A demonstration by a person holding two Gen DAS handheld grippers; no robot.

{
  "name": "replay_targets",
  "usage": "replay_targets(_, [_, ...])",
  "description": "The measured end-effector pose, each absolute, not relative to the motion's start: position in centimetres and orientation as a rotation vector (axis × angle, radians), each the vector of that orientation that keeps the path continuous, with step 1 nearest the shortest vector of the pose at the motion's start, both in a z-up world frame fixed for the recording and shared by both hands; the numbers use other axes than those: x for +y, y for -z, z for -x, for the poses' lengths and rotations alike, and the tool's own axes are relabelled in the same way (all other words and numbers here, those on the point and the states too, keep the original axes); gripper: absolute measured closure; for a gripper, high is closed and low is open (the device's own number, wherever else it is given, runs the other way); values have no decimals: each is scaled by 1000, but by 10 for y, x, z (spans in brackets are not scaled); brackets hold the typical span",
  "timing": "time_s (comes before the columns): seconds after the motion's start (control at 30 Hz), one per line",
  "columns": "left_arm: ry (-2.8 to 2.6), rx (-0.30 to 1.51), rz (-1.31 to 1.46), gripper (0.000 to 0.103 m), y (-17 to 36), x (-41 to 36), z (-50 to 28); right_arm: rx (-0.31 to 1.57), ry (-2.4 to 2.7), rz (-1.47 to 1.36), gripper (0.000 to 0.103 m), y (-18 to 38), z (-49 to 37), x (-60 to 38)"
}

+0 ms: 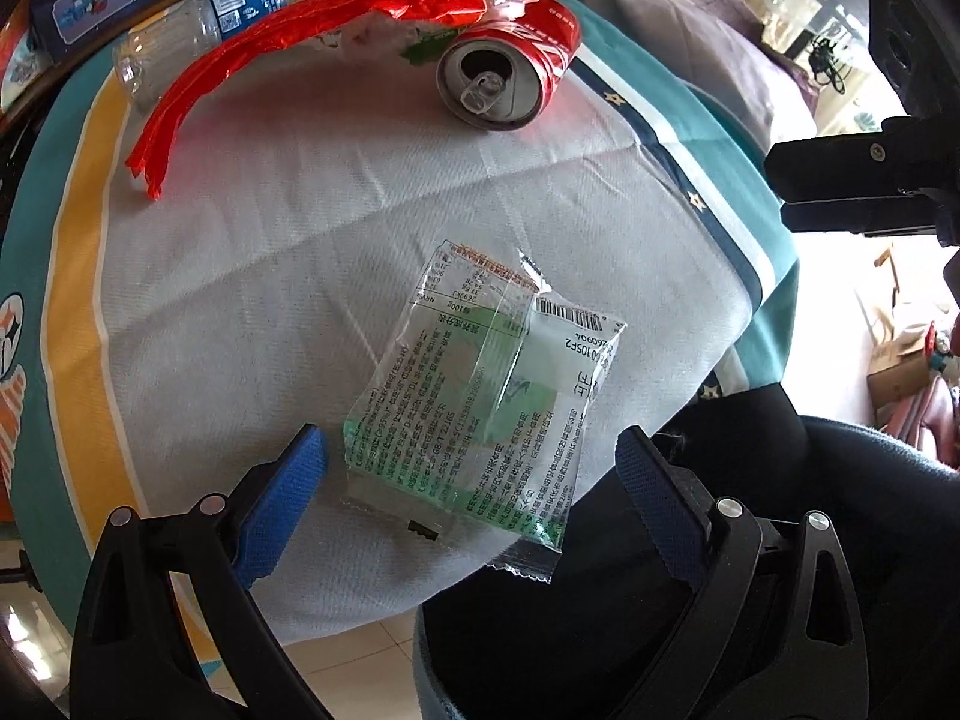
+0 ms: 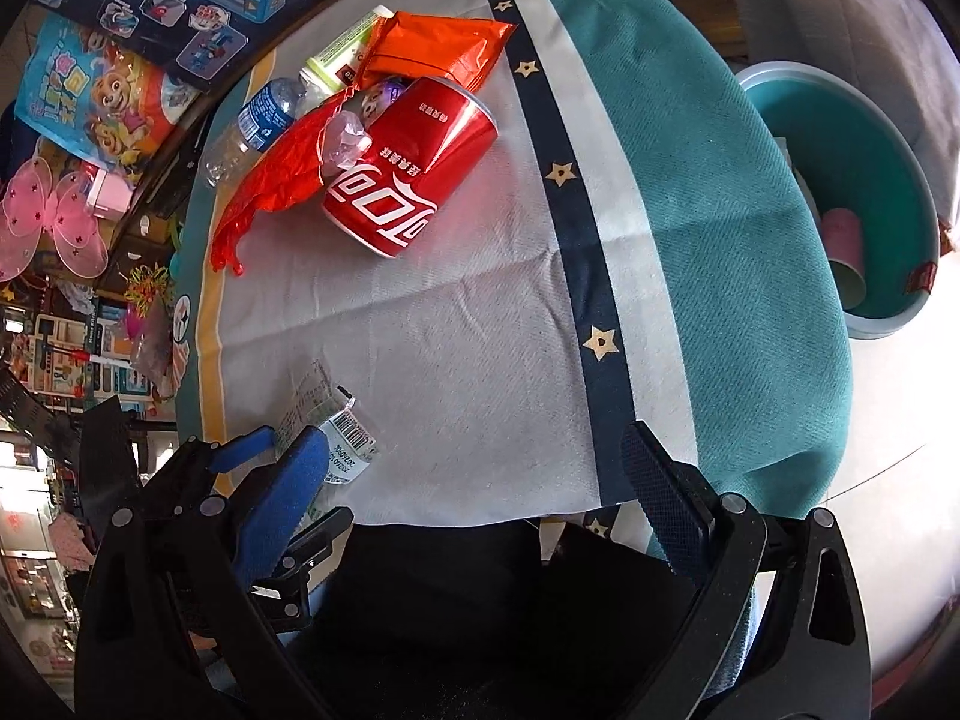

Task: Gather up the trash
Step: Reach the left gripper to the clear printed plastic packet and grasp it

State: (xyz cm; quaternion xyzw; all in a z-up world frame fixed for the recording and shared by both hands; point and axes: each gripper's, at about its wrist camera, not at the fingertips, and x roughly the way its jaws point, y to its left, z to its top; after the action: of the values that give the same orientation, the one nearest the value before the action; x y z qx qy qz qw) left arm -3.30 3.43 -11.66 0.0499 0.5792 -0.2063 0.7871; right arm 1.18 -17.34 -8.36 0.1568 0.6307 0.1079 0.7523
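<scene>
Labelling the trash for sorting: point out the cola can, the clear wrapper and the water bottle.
cola can (image 2: pixel 414 174), right wrist view, red printed side.
clear wrapper (image 1: pixel 474 384), left wrist view, middle of the printed film.
water bottle (image 1: pixel 240 3), left wrist view, blue label.

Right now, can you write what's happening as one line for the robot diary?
left tongs: open, around clear wrapper at cloth edge | right tongs: open, empty | red can: lying untouched | teal bin: beside table

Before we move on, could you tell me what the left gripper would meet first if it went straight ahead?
Most likely the clear snack wrapper, lying directly between the open left gripper fingers. Beyond it is bare tablecloth, then the red can.
</scene>
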Motion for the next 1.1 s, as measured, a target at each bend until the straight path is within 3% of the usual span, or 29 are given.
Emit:
replay_targets(0.07, [449,1232,-98,8,116,36,33,1372,-244,-324,9,82,-13,-169])
replay_targets(0.13, [430,1198,-118,29,113,36,34,1349,-254,-288,9,79,-13,-162])
replay_targets(0.23, [394,1164,-92,36,106,45,31,1321,-287,-197,9,70,-17,-148])
replay_targets(0.3, [363,1149,-41,62,102,58,24,1307,-308,-140,9,64,-22,-137])
replay_targets(0.77, [207,1113,190,61,90,152,-6,1184,-455,430,9,53,-89,-13])
replay_targets(0.9, [176,1108,216,41,92,176,-7,1182,-476,584,9,70,-104,12])
replay_targets(1.1, [153,1133,181,23,102,188,-11,1163,-461,689,9,86,-119,26])
